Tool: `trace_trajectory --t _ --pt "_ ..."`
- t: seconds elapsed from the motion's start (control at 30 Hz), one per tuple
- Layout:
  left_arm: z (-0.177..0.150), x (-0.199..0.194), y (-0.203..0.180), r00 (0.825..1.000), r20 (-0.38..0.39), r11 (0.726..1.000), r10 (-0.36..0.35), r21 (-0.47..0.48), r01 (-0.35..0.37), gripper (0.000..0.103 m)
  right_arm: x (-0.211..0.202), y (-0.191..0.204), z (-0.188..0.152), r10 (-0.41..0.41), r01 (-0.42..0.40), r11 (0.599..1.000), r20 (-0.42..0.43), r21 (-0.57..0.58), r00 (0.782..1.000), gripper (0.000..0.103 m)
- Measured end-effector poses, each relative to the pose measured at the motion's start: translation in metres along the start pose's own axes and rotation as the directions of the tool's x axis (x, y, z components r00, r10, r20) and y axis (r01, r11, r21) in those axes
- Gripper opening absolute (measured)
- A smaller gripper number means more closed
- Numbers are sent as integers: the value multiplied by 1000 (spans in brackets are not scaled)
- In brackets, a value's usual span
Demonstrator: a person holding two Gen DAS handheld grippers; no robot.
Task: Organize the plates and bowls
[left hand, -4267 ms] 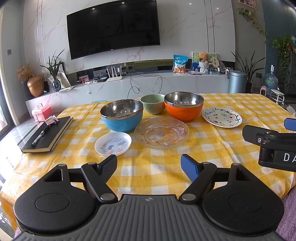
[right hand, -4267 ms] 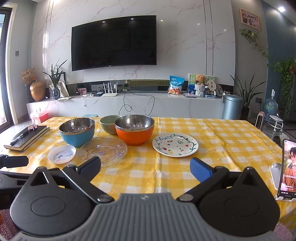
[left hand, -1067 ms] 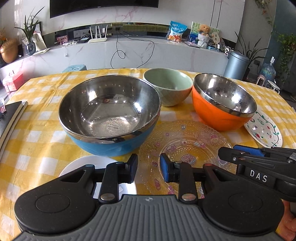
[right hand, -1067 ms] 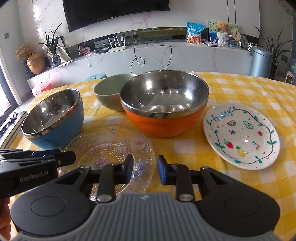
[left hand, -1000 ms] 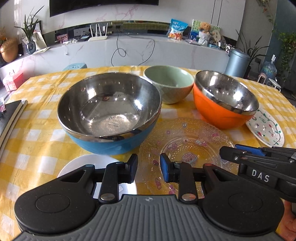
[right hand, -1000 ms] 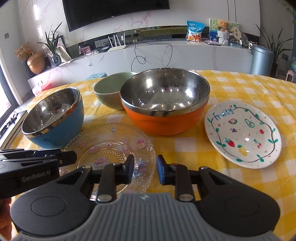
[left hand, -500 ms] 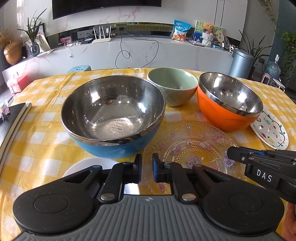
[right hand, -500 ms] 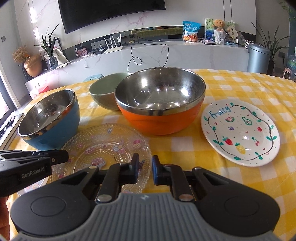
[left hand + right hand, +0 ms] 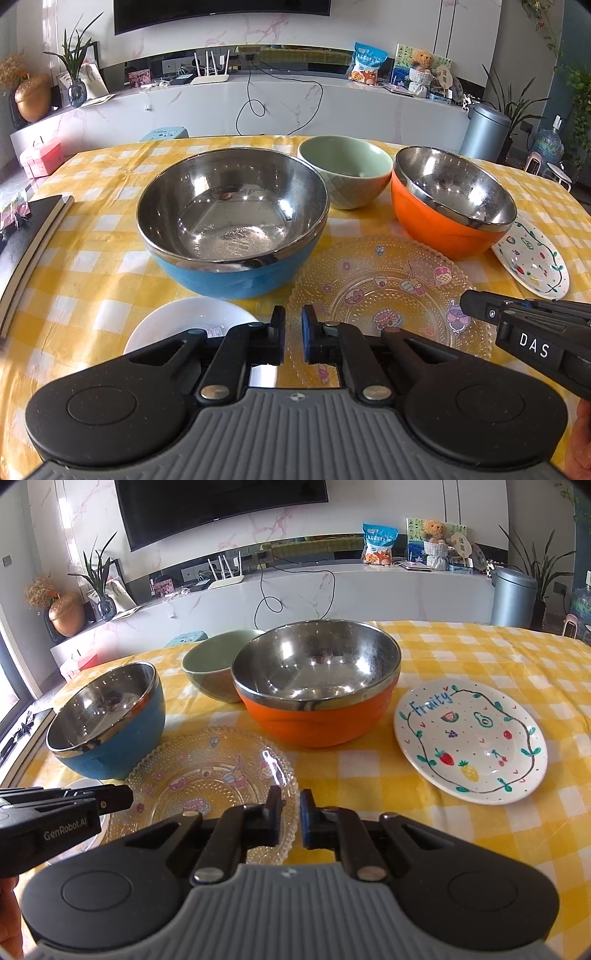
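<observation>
On checked tablecloth (image 9: 92,284): three bowls, three plates; both tools pressed together, empty.

A yellow-checked table (image 9: 480,646) carries three bowls (image 9: 317,694), three plates (image 9: 469,738) and a black notebook (image 9: 33,236).

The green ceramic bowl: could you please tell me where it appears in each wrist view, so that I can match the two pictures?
Left wrist view: green ceramic bowl sits upper centre-right, behind and between the blue bowl and the orange bowl.
Right wrist view: green ceramic bowl sits upper centre-left, partly hidden behind the orange bowl.
Shared landmark: the clear glass plate lies in front of the bowls in both.
</observation>
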State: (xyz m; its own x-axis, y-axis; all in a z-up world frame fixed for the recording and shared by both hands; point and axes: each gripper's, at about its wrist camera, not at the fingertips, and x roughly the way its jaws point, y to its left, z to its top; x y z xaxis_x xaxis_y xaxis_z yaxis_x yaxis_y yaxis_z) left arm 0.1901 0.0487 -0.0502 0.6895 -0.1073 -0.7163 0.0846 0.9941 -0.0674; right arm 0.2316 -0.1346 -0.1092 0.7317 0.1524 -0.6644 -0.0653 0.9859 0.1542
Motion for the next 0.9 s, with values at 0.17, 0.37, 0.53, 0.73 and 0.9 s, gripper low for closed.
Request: trace_trajectory --t 0.17,0.37,0.53,0.73,0.9 --pt "-4 -11 -4 998 10 998 -56 -9 56 0 -11 -2 -2 5 -5 1000 7 -1 1000 6" --pt "-9 -25 -29 995 18 995 -98 39 97 0 -22 8 -9 53 -54 998 -14 -31 998 0" --pt "-13 -31 -9 998 19 998 -59 -16 59 0 -22 1 -17 31 -32 999 -11 -37 999 0" --pt "-21 -37 5 999 17 997 -34 -72 35 13 -20 -6 -20 52 -52 999 -31 4 998 6" --pt "-30 -35 14 1000 -2 990 -2 -142 2 19 -26 -3 -23 -49 50 998 35 -37 998 47"
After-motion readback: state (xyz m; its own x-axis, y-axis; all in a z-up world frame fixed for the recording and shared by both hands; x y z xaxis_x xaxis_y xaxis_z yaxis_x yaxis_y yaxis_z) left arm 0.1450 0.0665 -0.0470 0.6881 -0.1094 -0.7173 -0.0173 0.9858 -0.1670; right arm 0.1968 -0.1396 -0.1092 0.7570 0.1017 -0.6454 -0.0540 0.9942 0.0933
